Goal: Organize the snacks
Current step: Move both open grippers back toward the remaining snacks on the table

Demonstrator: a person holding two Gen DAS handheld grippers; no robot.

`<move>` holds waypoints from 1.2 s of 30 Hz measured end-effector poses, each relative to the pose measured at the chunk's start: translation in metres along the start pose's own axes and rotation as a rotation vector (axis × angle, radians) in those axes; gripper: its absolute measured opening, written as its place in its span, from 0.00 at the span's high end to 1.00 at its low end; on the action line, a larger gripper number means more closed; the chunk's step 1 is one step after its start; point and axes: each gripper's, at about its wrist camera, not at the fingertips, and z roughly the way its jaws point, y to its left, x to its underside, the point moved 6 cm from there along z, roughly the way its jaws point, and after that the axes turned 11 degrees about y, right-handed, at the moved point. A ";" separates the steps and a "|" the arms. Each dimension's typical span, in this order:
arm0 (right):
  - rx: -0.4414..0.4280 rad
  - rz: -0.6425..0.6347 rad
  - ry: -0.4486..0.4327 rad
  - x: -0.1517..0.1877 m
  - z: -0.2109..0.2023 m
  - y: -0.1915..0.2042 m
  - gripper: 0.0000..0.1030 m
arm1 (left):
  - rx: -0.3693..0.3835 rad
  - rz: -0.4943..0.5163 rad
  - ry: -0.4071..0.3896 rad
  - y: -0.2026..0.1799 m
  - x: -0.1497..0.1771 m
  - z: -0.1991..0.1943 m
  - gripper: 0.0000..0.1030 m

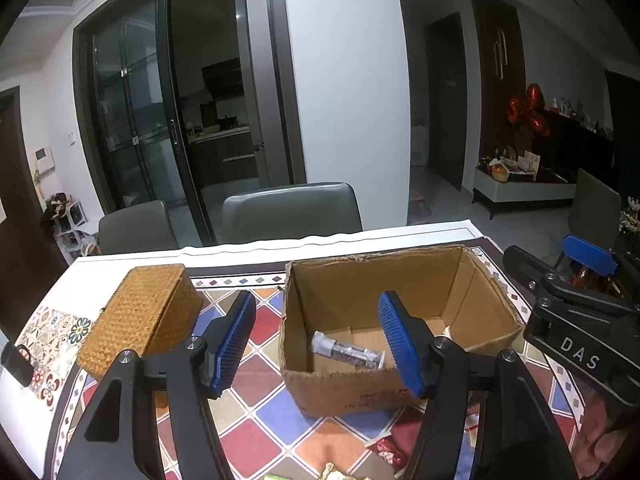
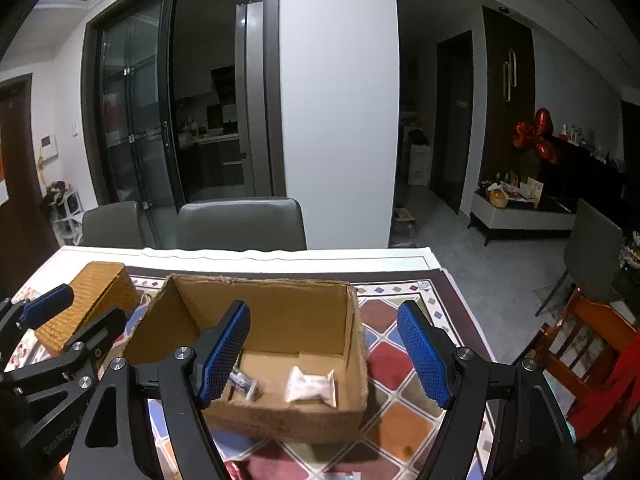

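While both grippers hang spread and empty, the left gripper (image 1: 320, 344) frames the near-left corner of the cardboard box (image 1: 352, 280), a dark snack tube (image 1: 347, 353) lying between its fingers; the right gripper (image 2: 324, 354) frames a white snack packet (image 2: 313, 385). Left of the box sits a wicker basket (image 1: 140, 316).

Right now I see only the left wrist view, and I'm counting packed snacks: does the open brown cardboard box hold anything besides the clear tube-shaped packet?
Observer: Yes, a white pillow-shaped packet lies on the floor of the cardboard box, right of the tube-shaped packet.
Operator: Is the right gripper carrying something?
Observer: No, the right gripper is open, gripping nothing, over the box.
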 end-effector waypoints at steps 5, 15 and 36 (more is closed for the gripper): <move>-0.003 -0.003 -0.010 0.007 -0.018 -0.002 0.25 | -0.002 0.000 0.000 -0.001 0.009 -0.016 0.39; 0.003 -0.018 -0.006 0.034 -0.044 -0.006 0.25 | -0.017 0.008 0.009 -0.002 0.030 -0.038 0.36; -0.012 -0.024 0.047 0.097 -0.069 -0.007 0.25 | -0.029 0.006 0.066 0.002 0.094 -0.059 0.36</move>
